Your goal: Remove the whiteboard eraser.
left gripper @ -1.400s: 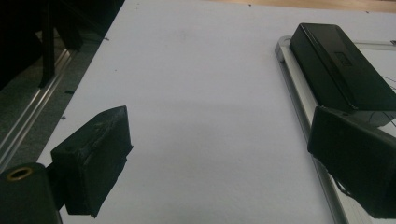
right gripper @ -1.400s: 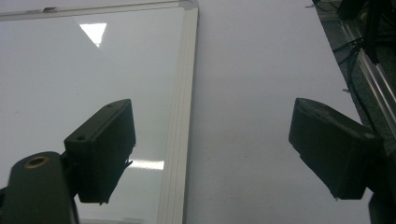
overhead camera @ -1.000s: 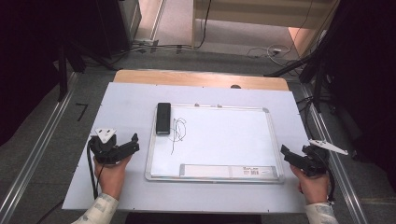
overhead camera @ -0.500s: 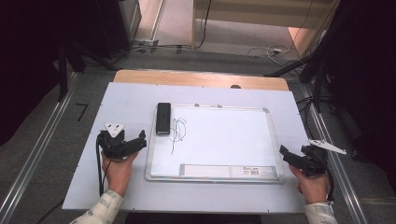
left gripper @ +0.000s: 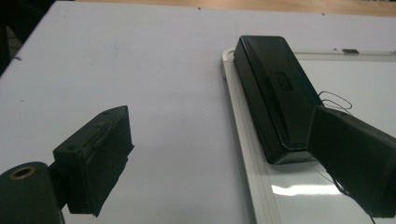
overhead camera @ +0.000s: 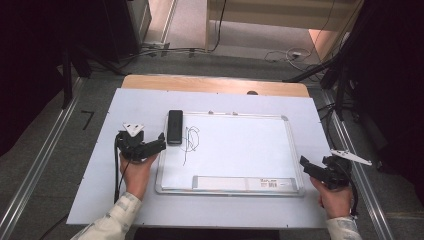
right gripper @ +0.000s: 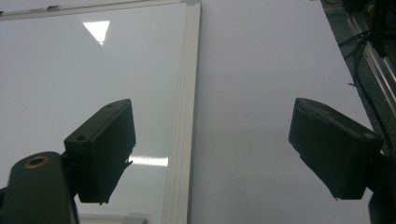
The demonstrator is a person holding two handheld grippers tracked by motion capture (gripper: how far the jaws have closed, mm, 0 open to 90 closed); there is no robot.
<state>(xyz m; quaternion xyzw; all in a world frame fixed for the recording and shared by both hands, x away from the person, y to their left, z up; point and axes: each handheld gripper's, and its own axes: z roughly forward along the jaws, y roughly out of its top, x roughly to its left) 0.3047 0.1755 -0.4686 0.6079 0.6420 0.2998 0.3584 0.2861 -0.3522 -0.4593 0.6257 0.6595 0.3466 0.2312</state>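
The black eraser (overhead camera: 175,126) lies on the whiteboard's (overhead camera: 240,150) upper-left corner, beside the scribble (overhead camera: 190,140). Your left gripper (overhead camera: 159,141), jaws wide open, sits just short of it: straddle its long sides squarely before closing. Your right gripper (overhead camera: 306,165) rests open and empty.

Glossy whiteboard (overhead camera: 240,147), shiny black eraser (left gripper: 275,93)

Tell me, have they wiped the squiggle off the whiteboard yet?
Not yet. Nothing looks done: the black squiggle is still on the whiteboard. Neither gripper holds anything. The open left gripper points at the black eraser lying on the board's corner, so grabbing it seems next. The right gripper waits open by the board's right edge. Picking up and wiping remain.
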